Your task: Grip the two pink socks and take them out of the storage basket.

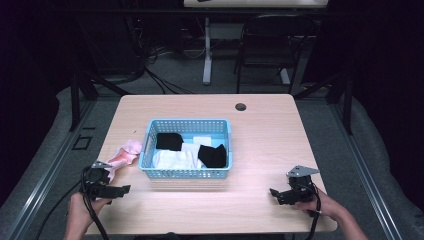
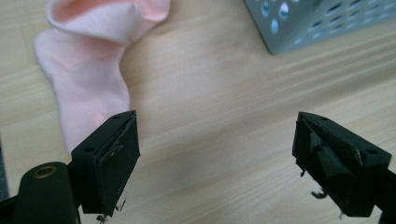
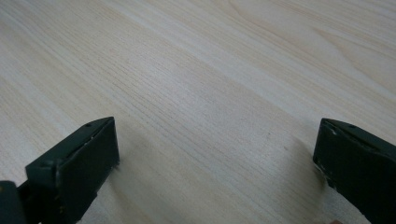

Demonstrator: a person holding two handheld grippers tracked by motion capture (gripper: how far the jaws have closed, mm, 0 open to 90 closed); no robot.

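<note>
My left claw (image 2: pixel 215 154) hangs with jaws apart and empty, the pink sock (image 2: pixel 88 70) lying flat just ahead beside its left jaw — soft, light, limp, I judge — so I'd pinch the near end, biting fabric, not table.

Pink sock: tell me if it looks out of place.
Yes. The pink sock lies crumpled on the table, outside the blue basket where the black and white pieces sit. The left gripper stands open beside it.

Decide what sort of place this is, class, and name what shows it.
Probably a lab or studio for recording demonstrations: a wooden table with a cable hole, loose cables on the floor, and dark curtains around.
</note>
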